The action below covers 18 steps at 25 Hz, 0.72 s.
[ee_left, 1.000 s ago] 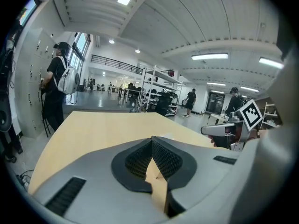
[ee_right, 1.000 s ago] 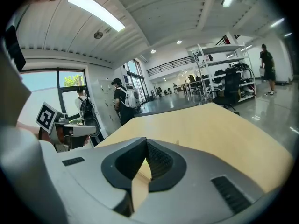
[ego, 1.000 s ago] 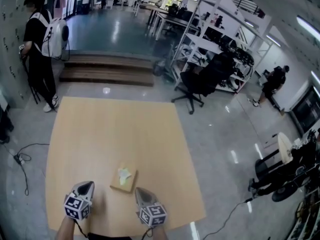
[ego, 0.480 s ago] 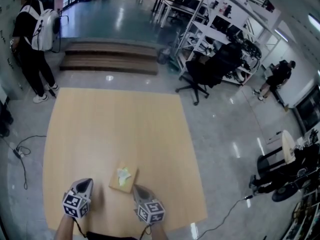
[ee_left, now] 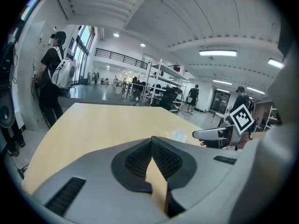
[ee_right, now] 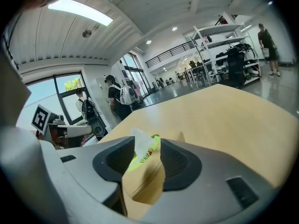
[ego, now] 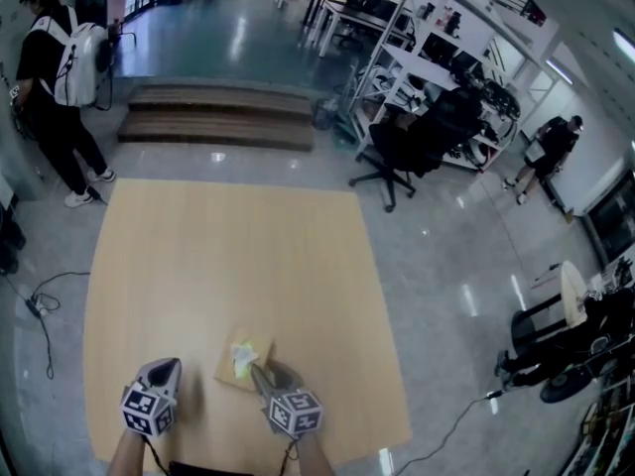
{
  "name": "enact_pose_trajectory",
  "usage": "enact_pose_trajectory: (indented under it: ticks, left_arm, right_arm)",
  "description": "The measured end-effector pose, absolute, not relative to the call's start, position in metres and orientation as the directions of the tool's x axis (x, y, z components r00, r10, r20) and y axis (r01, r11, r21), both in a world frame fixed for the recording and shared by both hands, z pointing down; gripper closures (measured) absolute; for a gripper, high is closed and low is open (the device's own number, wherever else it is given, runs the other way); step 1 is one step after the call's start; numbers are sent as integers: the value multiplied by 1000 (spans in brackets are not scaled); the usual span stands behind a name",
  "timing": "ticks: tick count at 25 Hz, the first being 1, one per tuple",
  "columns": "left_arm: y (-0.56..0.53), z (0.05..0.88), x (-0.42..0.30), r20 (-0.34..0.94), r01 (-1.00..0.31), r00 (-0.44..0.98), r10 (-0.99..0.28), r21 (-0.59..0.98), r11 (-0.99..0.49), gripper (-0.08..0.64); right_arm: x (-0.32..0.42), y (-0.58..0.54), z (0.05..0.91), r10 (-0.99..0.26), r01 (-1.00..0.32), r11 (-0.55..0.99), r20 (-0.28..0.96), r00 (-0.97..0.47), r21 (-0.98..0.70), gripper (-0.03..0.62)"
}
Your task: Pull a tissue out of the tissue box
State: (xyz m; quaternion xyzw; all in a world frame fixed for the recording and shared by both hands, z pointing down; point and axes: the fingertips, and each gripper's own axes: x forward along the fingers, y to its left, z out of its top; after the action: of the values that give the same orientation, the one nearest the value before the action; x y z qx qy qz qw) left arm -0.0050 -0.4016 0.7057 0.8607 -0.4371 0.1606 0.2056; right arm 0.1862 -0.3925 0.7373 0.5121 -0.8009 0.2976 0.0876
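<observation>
Just swung right gripper (ego: 260, 373) in over the tissue box (ego: 226, 373), jaws freshly spread wide around the upstanding tissue (ee_right: 140, 141), pads not pressing yet. Box on wooden table (ego: 198, 256), near front edge. Left gripper (ego: 167, 367) parked beside, jaws together, empty. Likely next: pinch tissue, pull up.

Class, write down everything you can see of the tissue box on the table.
The tissue box is tan like cardboard and lies flat on the wooden table, near its front edge. A white tissue stands up from a yellow-green opening on top. The right gripper reaches over the box's near end. Its jaws have just been opening, and the tissue shows between them, unpinched.
</observation>
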Motion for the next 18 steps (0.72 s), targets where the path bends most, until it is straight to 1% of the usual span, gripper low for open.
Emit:
enact_pose_trajectory:
  ticks: [2, 18]
  left_arm:
    - [-402, 707, -5, 457, -816, 569, -683, 217, -535, 554]
    - [-406, 712, -16, 483, -838, 537, -692, 212, -503, 554]
  right_arm:
    - [185, -397, 742, -764, -873, 301, 450, -462, -384, 399]
    - [169, -414, 753, -718, -844, 345, 463, -519, -412, 399]
